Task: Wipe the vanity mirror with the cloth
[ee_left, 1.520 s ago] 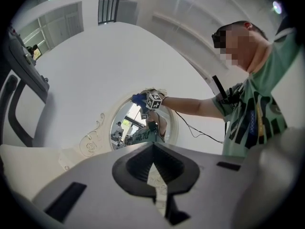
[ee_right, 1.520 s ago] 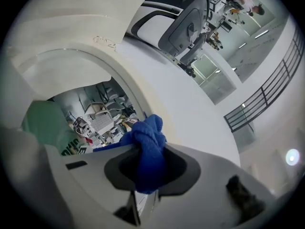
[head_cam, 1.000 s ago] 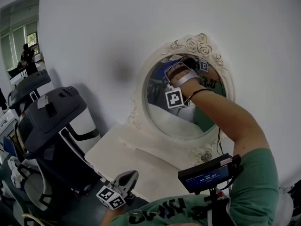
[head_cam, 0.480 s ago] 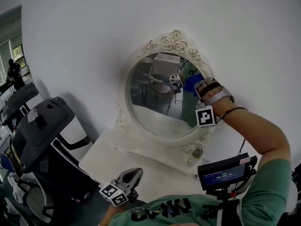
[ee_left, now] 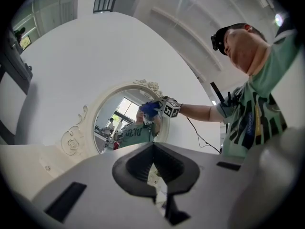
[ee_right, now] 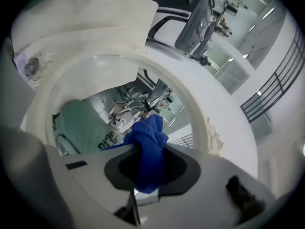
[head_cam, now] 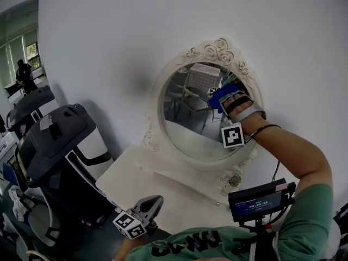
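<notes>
My left gripper [head_cam: 151, 203] idles low over the white surface [head_cam: 163, 185], fingers together on nothing. The vanity mirror [head_cam: 187, 129] stands on that surface against the wall [head_cam: 109, 48]. At its upper right rim the right gripper [head_cam: 224, 98] has fingers clamped on the blue cloth [head_cam: 220, 94], seemingly touching glass. I'd use light, even, overlapping strokes, cloth leading. The right arm [head_cam: 288, 151] reaches up, wrist bent toward the mirror.

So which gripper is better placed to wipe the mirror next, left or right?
Right. The right gripper is shut on the blue cloth, up at the mirror. The left gripper sits low, away from it, jaws together on nothing.
</notes>
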The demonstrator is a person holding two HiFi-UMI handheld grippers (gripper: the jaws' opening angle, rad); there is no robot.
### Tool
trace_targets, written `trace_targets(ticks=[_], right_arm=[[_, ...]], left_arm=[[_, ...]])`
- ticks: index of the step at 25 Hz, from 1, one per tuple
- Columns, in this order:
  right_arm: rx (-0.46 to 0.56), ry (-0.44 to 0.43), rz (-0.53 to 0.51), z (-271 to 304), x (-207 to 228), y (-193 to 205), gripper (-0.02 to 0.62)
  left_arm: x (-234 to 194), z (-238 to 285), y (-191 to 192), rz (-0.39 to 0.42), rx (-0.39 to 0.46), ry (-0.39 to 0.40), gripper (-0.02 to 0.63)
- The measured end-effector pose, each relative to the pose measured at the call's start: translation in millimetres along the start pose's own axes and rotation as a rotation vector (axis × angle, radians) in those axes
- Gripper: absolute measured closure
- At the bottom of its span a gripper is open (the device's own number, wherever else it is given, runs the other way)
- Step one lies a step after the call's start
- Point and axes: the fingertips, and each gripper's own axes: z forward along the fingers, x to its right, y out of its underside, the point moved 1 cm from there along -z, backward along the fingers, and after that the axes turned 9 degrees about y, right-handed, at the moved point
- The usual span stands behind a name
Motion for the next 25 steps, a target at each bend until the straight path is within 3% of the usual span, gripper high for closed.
trace_targets(ticks=[2, 3, 6, 8, 12, 17, 22, 25], right_arm=[[0.144, 0.163, 0.151, 21, 41, -45, 0.525], [0.172, 0.194, 0.161, 31, 54, -57, 0.525], [0.112, 0.144, -0.037, 61, 64, -65, 0.525], [0.102, 0.161, -0.087, 88, 73, -84, 0.525], [0.082, 0.172, -0.114, 141, 77, -125, 0.525], [0.055, 0.163, -0.145, 158, 76, -135, 0.525], [0.042, 0.093, -0.108, 146, 64, -122, 0.525], [0.036, 0.054, -0.111, 116, 46, -92, 0.525]], left_arm=[[7, -7, -3, -0.004, 0.013, -0.025, 0.600], [14, -9, -5, -0.006, 0.017, -0.035, 0.600], [34, -15, -11, -0.008, 0.025, -0.069, 0.600], [32, -25, -11, -0.007, 0.032, -0.101, 0.600], [13, -54, -5, 0.000, 0.049, -0.175, 0.600], [8, -72, -4, -0.002, 0.058, -0.226, 0.600], [6, -61, -7, 0.002, 0.057, -0.197, 0.600], [14, -45, -13, 0.014, 0.049, -0.153, 0.600]])
